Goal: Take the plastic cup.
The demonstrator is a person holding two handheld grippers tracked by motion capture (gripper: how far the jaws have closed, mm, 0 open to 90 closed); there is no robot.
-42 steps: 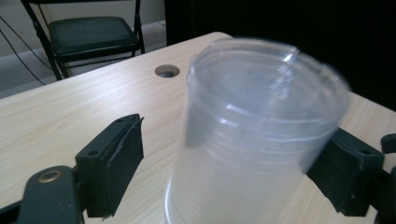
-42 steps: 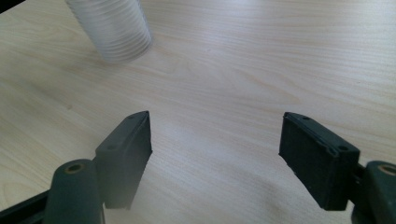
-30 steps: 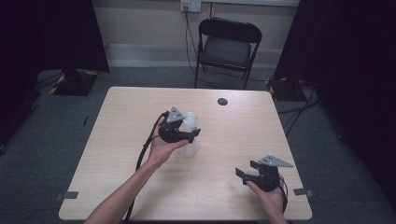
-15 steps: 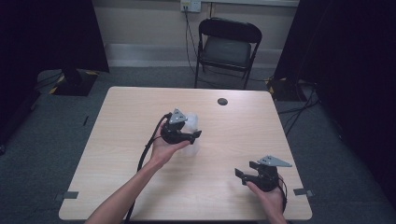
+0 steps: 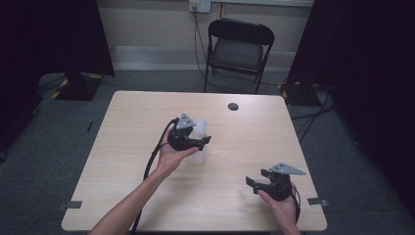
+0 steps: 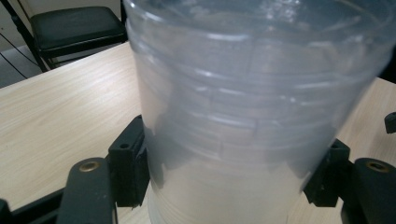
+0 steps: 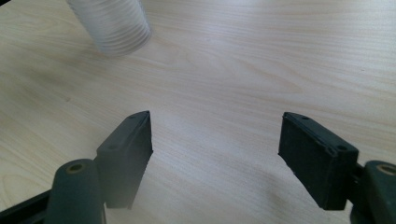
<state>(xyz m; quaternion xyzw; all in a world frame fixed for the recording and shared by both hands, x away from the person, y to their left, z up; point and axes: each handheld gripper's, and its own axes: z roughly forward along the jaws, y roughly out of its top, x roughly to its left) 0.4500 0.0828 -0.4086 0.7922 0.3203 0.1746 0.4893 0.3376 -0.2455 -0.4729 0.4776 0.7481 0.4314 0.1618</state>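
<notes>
- High view: The left tongs [image 5: 201, 142] have just been closing, and now they pinch one see-through plastic cup [image 5: 201, 128] near the middle of the surface [image 5: 122, 147].
- High view: The right tongs [image 5: 255, 178] hang over the near right part of the surface, well apart from the cup, spread wide with nothing in them.
- High view: I count one cup, two tongs, one small dark round thing [image 5: 233, 106] near the far edge, and one black chair [image 5: 237, 49] behind the surface.
- Left gripper view: The cup [image 6: 252, 102] sits between the two black pads [image 6: 133, 168], and both pads press on its sides. It has rings around it, so it may be more than one cup stacked; I cannot tell.
- Left gripper view: I think the step is grabbing the cup. The next move needs a soft, steady lift, because a thin cup can bend or slip.
- Right gripper view: The right tongs [image 7: 215, 158] are spread apart over bare wood. The cup [image 7: 114, 25] shows far off at the top left.
</notes>
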